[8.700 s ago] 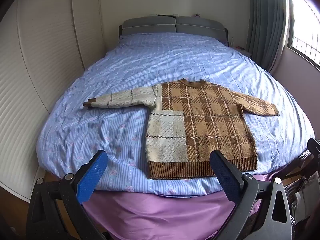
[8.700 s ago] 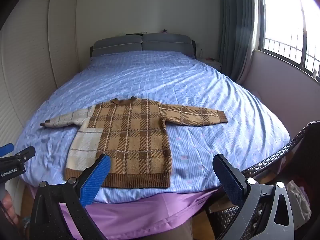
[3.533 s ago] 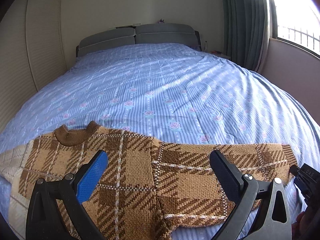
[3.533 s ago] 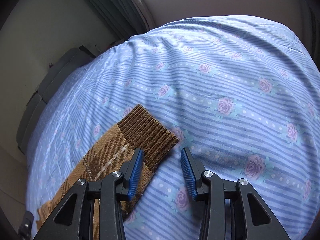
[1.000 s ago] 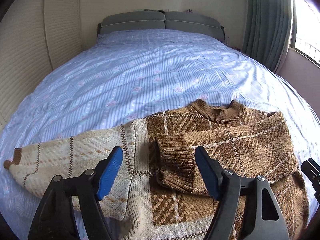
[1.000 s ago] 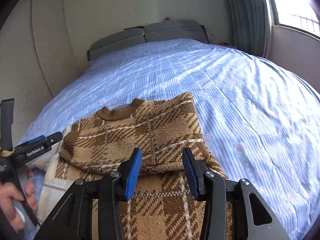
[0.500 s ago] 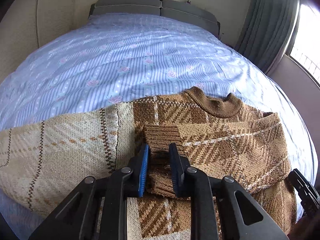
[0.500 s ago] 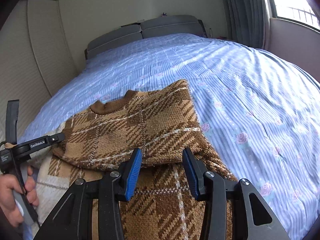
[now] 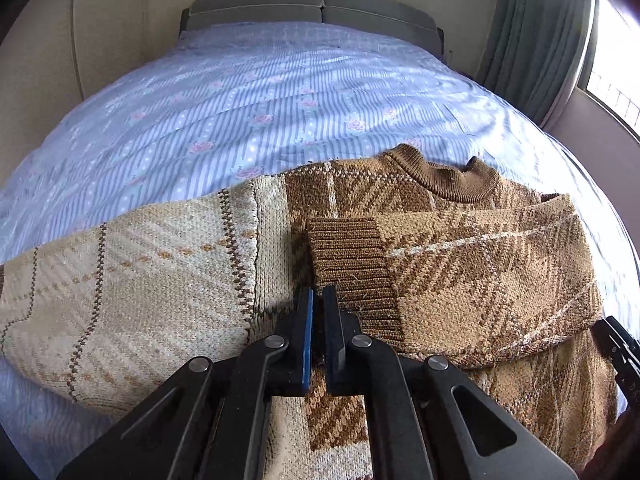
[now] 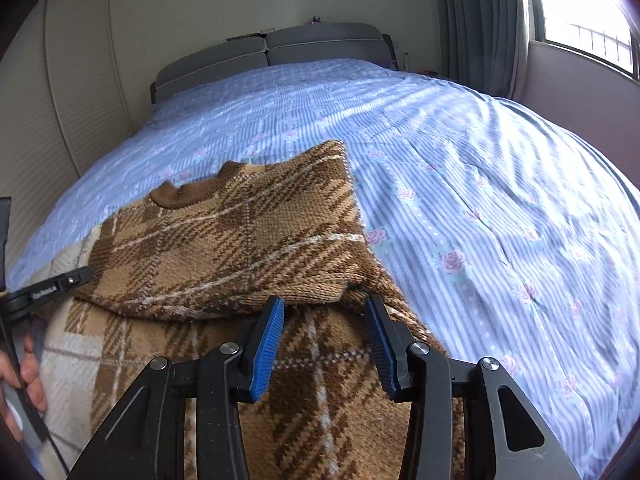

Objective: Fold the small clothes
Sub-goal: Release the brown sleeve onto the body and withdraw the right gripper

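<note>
Hovering over the brown plaid knitted sweater (image 9: 460, 272), we are keeping our left gripper (image 9: 316, 300) clenched empty, our right gripper (image 10: 324, 316) released.

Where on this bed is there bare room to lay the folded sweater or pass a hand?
Bare sheet runs from the sweater collar up to the headboard, and along the window side. The near edge is crowded: sweater body, cream sleeve spread out, both grippers over it.
</note>
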`<state>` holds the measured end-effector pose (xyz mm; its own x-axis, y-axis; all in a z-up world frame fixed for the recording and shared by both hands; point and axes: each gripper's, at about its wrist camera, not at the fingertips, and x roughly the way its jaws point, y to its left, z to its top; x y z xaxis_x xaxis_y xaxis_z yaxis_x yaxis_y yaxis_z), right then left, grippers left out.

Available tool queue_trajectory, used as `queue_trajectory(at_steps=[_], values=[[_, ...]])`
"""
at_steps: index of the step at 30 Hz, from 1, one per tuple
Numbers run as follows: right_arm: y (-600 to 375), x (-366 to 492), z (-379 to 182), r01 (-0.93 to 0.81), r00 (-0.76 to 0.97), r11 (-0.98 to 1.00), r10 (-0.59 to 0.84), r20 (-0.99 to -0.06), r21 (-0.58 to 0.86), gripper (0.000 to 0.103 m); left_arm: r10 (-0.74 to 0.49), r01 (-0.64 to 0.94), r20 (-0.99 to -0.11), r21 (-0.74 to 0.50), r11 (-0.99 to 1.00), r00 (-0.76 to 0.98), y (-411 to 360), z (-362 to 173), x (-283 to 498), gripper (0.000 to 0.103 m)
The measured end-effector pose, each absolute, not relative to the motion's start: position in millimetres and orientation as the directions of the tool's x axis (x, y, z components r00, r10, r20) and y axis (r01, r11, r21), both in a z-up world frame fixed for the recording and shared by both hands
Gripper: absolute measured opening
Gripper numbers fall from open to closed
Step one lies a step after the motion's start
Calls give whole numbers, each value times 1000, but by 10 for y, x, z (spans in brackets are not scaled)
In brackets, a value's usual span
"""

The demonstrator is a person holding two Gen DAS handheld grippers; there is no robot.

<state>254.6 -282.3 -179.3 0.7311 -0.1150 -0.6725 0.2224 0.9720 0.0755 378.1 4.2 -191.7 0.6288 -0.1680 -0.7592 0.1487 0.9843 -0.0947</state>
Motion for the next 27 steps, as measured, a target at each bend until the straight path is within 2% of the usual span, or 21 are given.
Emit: queue_trajectory(at_steps=[5, 8, 12, 13, 16, 27], values=[[-2896, 2565, -1852, 218, 698, 976, -170, -696, -19, 43, -160, 167, -733, -64, 984, 661, -58, -1786, 3641, 7], [-2989, 2634, -1876, 247, 674, 968, -209, -708, -50, 43, -150, 170, -755, -51, 984, 639, -121, -1859, 3674, 7], [-3196, 2712, -1930, 285, 662, 958, -178, -728, 26, 45, -125, 132, -770, -53, 990, 626, -66, -1961, 3718, 7], [-3257, 2703, -1946, 298, 660, 953, -162, -734, 57, 51, -117, 125, -770, -50, 991, 627, -50, -1972, 3722, 7], [-3403, 2653, -2019, 356, 638, 929, -161, -753, 102, 56, -115, 117, -771, -53, 992, 626, -24, -2008, 3726, 8], [-3423, 2503, -2018, 389, 601, 921, -221, -768, 40, 57, -98, 124, -753, -23, 992, 650, -8, -1874, 3552, 8]])
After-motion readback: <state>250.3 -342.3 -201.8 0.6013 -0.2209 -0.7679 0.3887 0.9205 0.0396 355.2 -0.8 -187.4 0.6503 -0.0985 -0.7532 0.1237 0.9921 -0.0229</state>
